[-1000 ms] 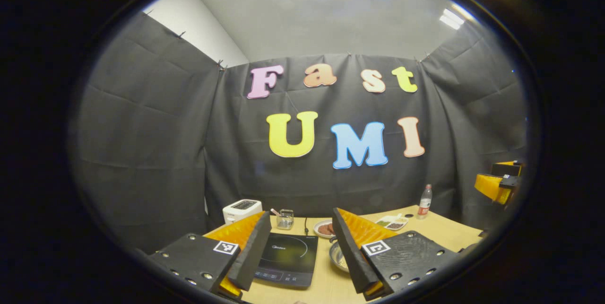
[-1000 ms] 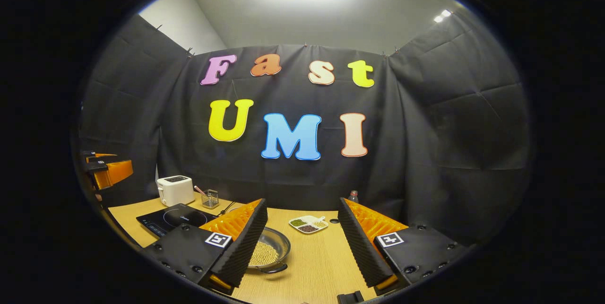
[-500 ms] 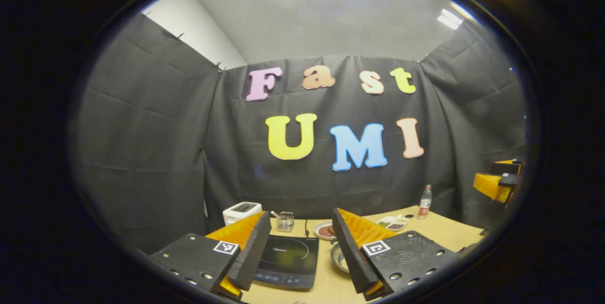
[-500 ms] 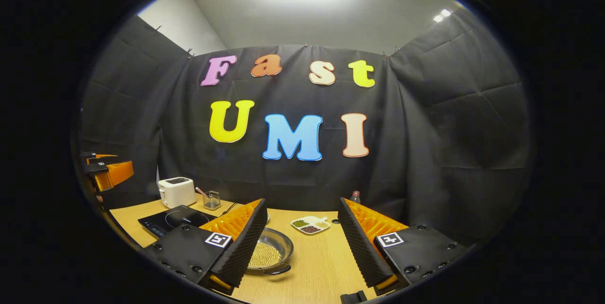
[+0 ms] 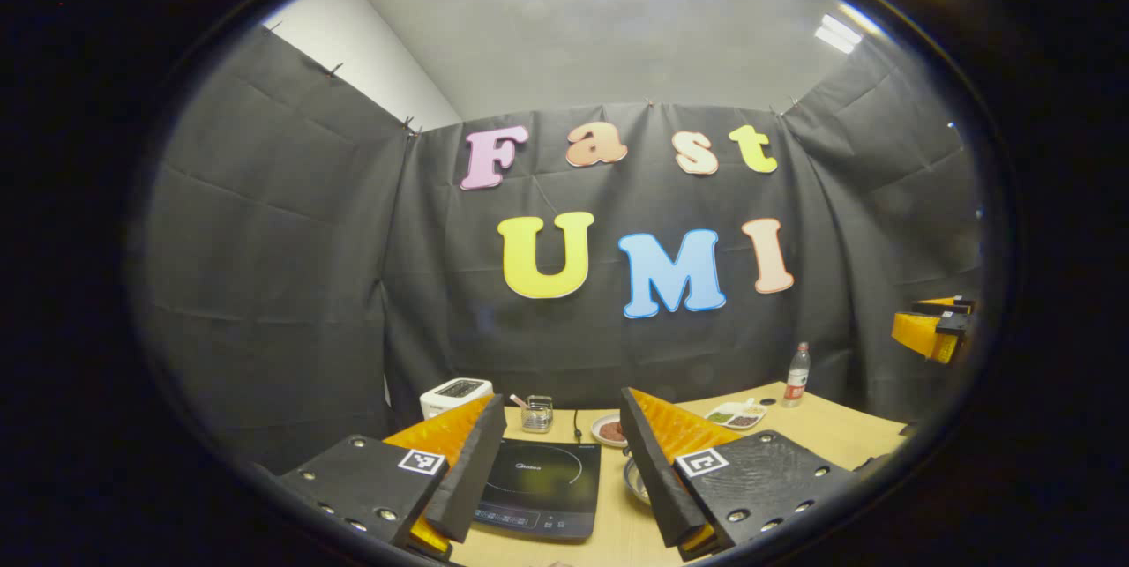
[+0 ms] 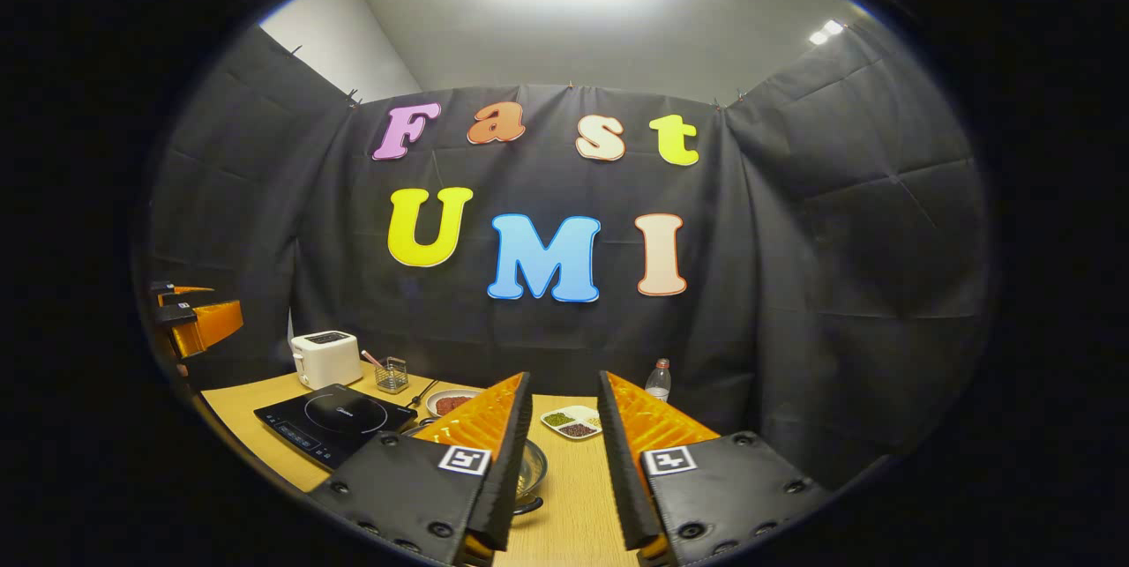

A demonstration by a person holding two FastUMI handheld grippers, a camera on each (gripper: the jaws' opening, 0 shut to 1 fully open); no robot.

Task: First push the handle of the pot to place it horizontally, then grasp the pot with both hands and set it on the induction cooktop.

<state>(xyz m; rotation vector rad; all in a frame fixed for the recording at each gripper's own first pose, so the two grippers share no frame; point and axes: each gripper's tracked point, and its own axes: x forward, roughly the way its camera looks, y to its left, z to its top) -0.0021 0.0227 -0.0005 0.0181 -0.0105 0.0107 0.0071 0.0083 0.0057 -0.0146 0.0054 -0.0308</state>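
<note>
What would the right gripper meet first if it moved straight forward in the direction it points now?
Probably nothing on the table: the right gripper points over the bare wooden table, between the pot and the divided dish, toward the cloth wall. Depth is unclear, so the dish may lie close to that line.

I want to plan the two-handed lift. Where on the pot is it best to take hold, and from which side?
Probably at the rim of the pot, one claw on each opposite side, coming down from above. It is a shallow, open metal pan, so the thin rim suits two fingers. Its handle is mostly hidden behind the right claw.
</note>
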